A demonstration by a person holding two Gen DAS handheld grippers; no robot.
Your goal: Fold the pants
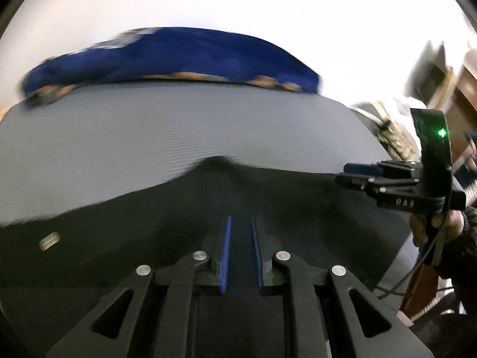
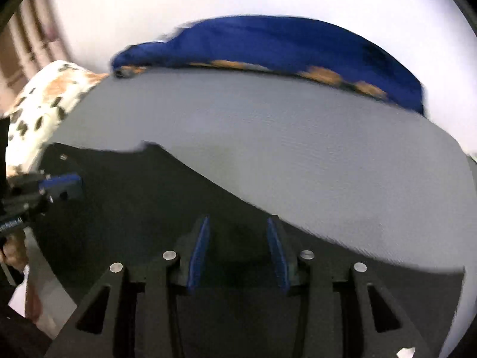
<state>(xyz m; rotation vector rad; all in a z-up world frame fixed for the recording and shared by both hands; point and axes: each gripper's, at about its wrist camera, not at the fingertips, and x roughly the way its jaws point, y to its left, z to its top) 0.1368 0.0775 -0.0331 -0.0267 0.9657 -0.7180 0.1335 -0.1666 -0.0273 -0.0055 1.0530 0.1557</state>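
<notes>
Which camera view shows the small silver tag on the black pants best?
The left wrist view: the silver tag lies in plain sight on the black pants, near the left edge. The right wrist view shows only a tiny blurred glint there.

Brightness: both views bright overall; white wall blown out, featureless.
Dark areas: black pants hold almost no detail.
Blur: motion smear on blue blanket and spotted cushion; nearby gripper parts stay sharper.
Distortion: fisheye bends the grey surface; black vignette at corners.
Glare: small green lamp glows.
</notes>
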